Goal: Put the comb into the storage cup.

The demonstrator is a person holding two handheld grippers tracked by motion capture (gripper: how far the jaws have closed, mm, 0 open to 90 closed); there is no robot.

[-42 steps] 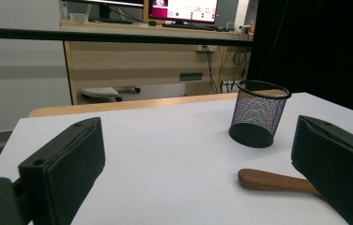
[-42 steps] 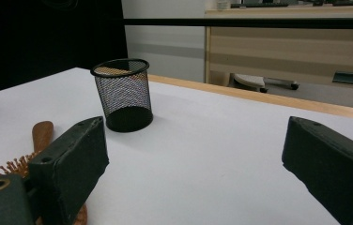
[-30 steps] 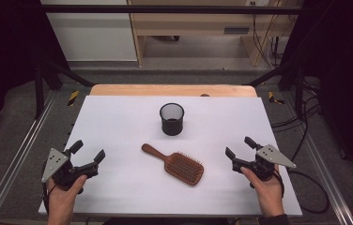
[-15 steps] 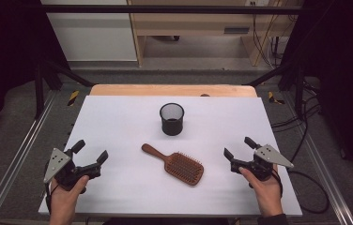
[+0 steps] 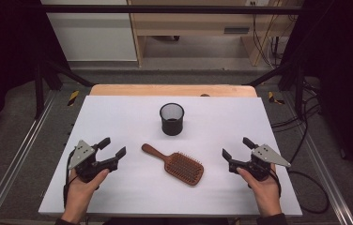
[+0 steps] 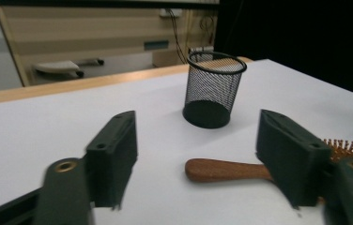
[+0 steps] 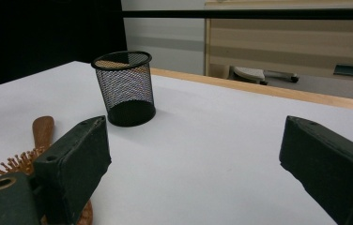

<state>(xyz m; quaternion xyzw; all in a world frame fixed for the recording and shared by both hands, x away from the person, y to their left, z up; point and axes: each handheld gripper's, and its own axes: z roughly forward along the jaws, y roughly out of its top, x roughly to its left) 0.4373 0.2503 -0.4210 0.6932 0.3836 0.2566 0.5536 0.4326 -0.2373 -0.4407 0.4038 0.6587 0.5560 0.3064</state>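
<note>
White table [image 5: 118, 117]: hairbrush [image 5: 174, 164] between left tongs [image 5: 114, 147], right tongs [image 5: 236, 148].

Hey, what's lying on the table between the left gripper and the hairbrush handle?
Nothing: in the high view, bare white table separates the left gripper from the hairbrush handle. The left gripper view shows the same gap.
</note>
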